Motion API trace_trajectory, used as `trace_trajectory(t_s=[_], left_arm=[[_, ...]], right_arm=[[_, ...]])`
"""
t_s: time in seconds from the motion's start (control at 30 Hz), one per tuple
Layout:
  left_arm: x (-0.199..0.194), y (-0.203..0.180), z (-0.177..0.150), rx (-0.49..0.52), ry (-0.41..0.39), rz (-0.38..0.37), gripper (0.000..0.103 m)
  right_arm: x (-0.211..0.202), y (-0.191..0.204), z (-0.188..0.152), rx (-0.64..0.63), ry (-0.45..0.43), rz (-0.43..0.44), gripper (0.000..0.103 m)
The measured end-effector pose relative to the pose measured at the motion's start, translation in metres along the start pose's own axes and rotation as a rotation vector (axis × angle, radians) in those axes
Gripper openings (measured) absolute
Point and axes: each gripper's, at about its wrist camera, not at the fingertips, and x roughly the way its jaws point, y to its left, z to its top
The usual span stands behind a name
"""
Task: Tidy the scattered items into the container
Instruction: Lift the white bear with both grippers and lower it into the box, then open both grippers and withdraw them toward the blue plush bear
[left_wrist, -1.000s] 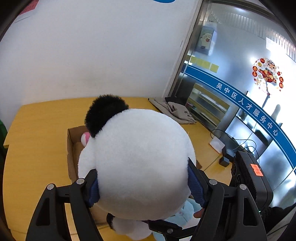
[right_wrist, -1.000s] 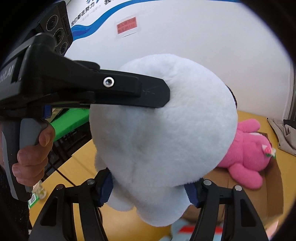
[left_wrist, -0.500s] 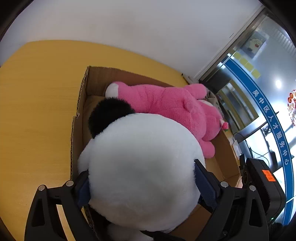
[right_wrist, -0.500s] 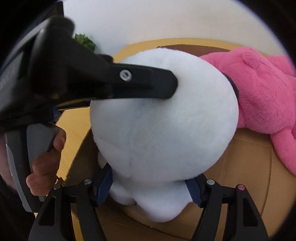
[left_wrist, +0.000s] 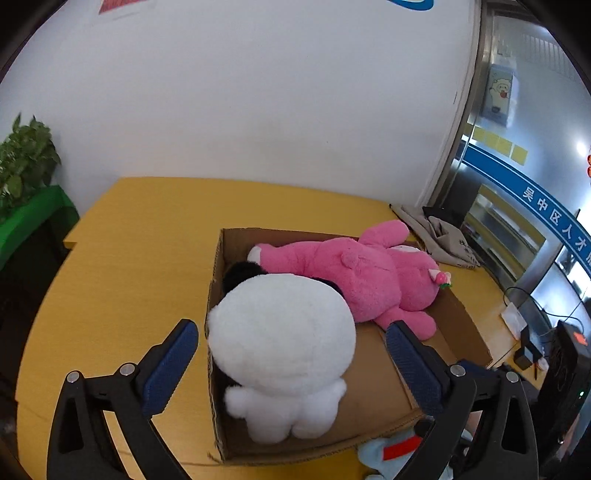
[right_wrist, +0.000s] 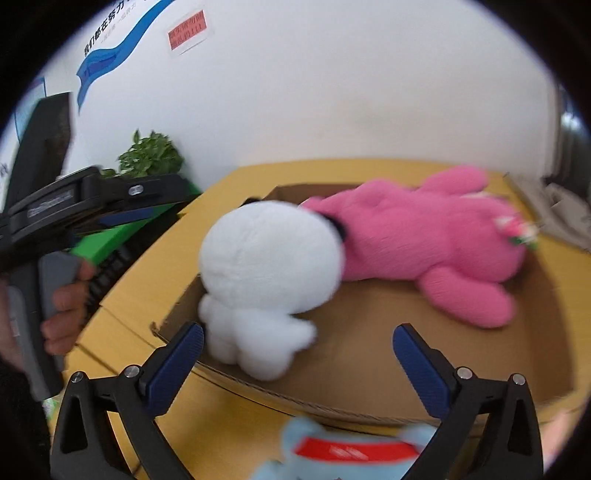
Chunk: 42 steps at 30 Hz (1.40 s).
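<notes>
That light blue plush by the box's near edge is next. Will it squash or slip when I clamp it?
The light blue plush looks soft like the white plush, so it probably squashes. It likely feels light. Its fuzzy surface should resist slipping in the open right tongs.

Two plush toys (left_wrist: 280, 332) inside box (left_wrist: 458, 325)

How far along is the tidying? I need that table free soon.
Done: the pink plush and the white plush both lie inside the cardboard box. In hand: nothing; the left claw and right claw are both open and empty. Left: a light blue plush sits on the table outside the box's near wall.
</notes>
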Motion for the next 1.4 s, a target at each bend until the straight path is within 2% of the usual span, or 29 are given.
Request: trace_trajectory(t_s=[0.1,0.17,0.27,0.4,0.53,0.9,1.4], left_arm=[[-0.025,-0.034,-0.025,0.047,-0.010,0.082,0.103],[-0.035,-0.051,-0.045,0.062,0.008,0.110,0.103],[-0.041,-0.072,-0.069,0.040,0.023,0.128,0.103],[-0.045,-0.091,-0.089,0.013,0.056,0.114,0.103],[-0.051,-0.104,-0.097,0.029,0.069,0.112,0.103],[-0.054,-0.110,-0.100,-0.014,0.073,0.104,0.103],[-0.046,-0.108,-0.101,-0.021,0.082,0.067,0.103]], right_arm=[[-0.005,-0.015,0.006,-0.008,-0.020,-0.092,0.103],[0.000,-0.034,0.019,-0.010,-0.023,-0.144,0.103],[0.000,-0.076,0.036,0.007,-0.009,-0.178,0.103],[-0.025,-0.112,0.029,0.016,-0.006,-0.216,0.103],[-0.043,-0.113,0.022,0.013,-0.030,-0.220,0.103],[-0.059,-0.109,0.023,-0.016,-0.069,-0.229,0.103],[-0.054,-0.120,0.024,0.017,-0.057,-0.260,0.103]])
